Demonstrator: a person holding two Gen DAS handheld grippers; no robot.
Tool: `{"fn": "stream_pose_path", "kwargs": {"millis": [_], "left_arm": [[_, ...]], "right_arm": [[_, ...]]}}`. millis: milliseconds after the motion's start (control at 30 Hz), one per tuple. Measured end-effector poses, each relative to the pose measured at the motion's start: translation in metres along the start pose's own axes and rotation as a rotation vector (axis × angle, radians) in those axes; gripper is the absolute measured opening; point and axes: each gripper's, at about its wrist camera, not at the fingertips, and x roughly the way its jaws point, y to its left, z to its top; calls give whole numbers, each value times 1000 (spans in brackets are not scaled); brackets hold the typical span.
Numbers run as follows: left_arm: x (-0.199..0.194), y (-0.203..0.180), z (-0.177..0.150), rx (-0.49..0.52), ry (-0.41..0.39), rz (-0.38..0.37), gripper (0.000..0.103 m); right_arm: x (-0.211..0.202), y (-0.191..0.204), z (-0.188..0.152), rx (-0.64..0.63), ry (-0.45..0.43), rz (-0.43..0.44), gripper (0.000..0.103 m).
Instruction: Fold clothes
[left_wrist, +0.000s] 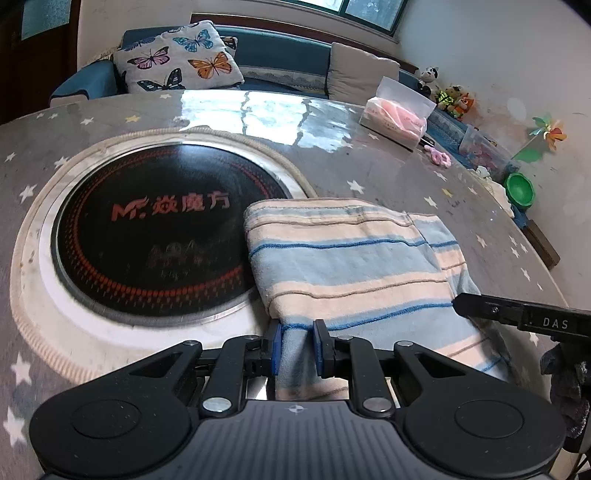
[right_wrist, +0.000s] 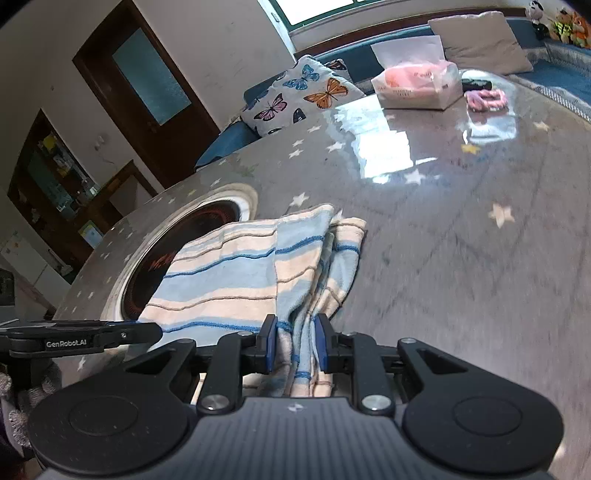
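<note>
Striped cloth, already folded over, lies on the worktop partly over the round black hob, its long axis running away from me, near edge pinched in my left gripper and right gripper jaws, both nearly closed.

Your left gripper, at lower centre of its view, has its blue pads pinching cloth. Your right gripper, likewise lower centre, clamps bunched cloth; both point forward and downward, side by side.
</note>
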Motion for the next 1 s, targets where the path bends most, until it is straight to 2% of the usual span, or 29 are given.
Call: {"fn": "stream_pose_path", "kwargs": {"millis": [233,367,500,633,667,767,1000], "left_arm": [[-8,-1,-13,-1,-1,5,24],[-10,-3,-14,-3,-3,7,35],[-10,-7,-15,12,-8,15,37],[-10,-7,-16,11,-13,15,33],[-11,-7,-17,8,-14,15,25],[-13,-5,-20,-1,-19,14,16],[-36,13,-33,-36,-46,37,11]], "right_arm": [[-9,2,-13,16,-13,2,23],[-8,4,-12,6,-28,-11,26],[-7,3,-14,16,-37,-6,26],[-8,4,-17,14,-46,-5,24],[-8,4,-18,19,-47,-4,23],[-9,5,-20,26,-50,-5,20],[-10,24,-26,0,-29,18,17]]}}
